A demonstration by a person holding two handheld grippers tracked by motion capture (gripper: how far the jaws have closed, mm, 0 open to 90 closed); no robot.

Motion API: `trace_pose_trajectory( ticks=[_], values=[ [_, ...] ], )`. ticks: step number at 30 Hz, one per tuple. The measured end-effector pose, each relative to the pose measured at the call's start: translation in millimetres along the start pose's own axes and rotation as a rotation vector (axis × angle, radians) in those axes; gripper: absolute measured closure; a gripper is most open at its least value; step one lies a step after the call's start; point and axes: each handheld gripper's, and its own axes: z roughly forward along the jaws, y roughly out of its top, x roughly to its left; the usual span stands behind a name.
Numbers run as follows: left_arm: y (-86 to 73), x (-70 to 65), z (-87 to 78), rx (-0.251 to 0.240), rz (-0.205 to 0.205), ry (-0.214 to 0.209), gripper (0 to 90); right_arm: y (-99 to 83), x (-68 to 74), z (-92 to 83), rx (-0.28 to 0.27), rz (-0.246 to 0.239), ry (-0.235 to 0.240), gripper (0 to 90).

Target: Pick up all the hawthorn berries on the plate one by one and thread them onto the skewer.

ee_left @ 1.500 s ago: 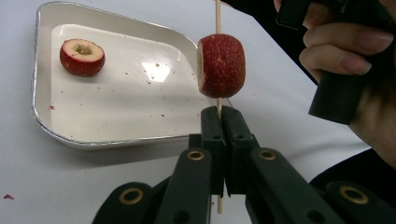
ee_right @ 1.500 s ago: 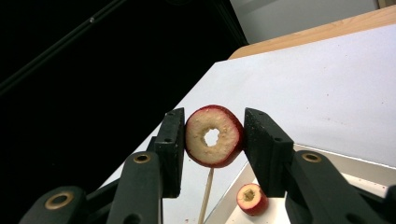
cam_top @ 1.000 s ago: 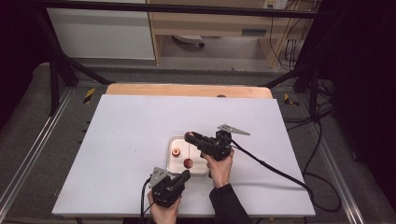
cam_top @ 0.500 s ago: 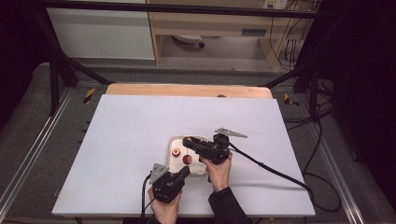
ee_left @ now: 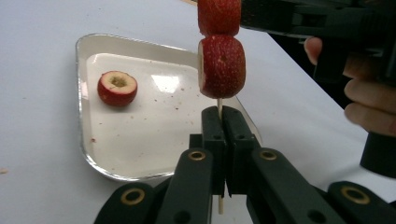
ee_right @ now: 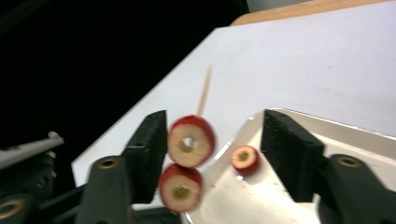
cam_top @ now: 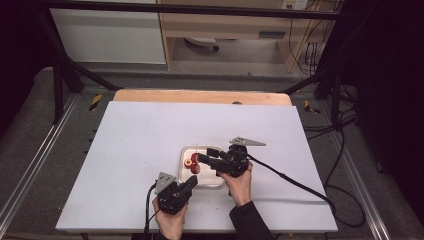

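Left gripper view: thin wooden stick (ee_left: 219, 108) pinched upright by left gripper (ee_left: 223, 122), two red fruit slices (ee_left: 221, 66) threaded at twelve o'clock. Right gripper (ee_right: 212, 140) just been spreading, touching neither slice. Could slide down or snap if bumped. Third slice (ee_left: 117, 87) lying in white tray (ee_left: 140, 154) at ten o'clock.

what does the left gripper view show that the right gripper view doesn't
Left gripper view: the left gripper shut on the skewer below the fruit, and the person's fingers on the other gripper.

Right gripper view: the skewer's bare tip above the top slice, and the right gripper, its jaws just opened, apart beside the slices.

Both: two red slices on the skewer, one loose slice in the tray, the white table.
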Motion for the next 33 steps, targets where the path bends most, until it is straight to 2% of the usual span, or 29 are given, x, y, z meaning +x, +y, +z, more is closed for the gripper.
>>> trace_pose_trajectory(
  ticks=[5, 11, 14, 16, 18, 19, 23, 25, 33],
  values=[
    [-0.1, 7.2, -7.7, 0.022, 0.064, 0.02, 88.7, 5.7, -4.6, -6.6, 0.088, -0.077, -0.06, 28.4],
    [1.7, 19.2, -15.8, 0.06, 0.129, 0.025, 88.6, 5.8, -9.9, -8.1, 0.207, -0.149, -0.094, 14.4],
    [2.1, 25.1, -19.4, 0.078, 0.144, 0.03, 88.6, 5.2, -11.9, -8.3, 0.255, -0.199, -0.125, 10.5],
    [2.0, 28.7, -22.2, 0.09, 0.156, 0.03, 88.6, 5.0, -13.4, -7.8, 0.283, -0.223, -0.138, 9.2],
    [2.0, 30.3, -23.3, 0.093, 0.156, 0.027, 88.6, 5.2, -14.6, -6.8, 0.3, -0.226, -0.148, 8.6],
    [2.0, 32.8, -25.7, 0.098, 0.168, 0.028, 88.6, 5.6, -15.1, -6.1, 0.309, -0.228, -0.152, 8.4],
    [3.1, 37.4, -30.0, 0.107, 0.169, 0.026, 88.5, 7.3, -14.4, -1.1, 0.343, -0.251, -0.165, 8.3],
    [4.0, 40.8, -34.6, 0.109, 0.184, 0.032, 88.4, 9.2, -13.0, 3.7, 0.36, -0.259, -0.175, 8.4],
    [5.3, 49.8, -41.4, 0.12, 0.191, 0.048, 88.4, 15.6, -1.7, 34.3, 0.462, -0.302, -0.181, 12.9]
  ],
)
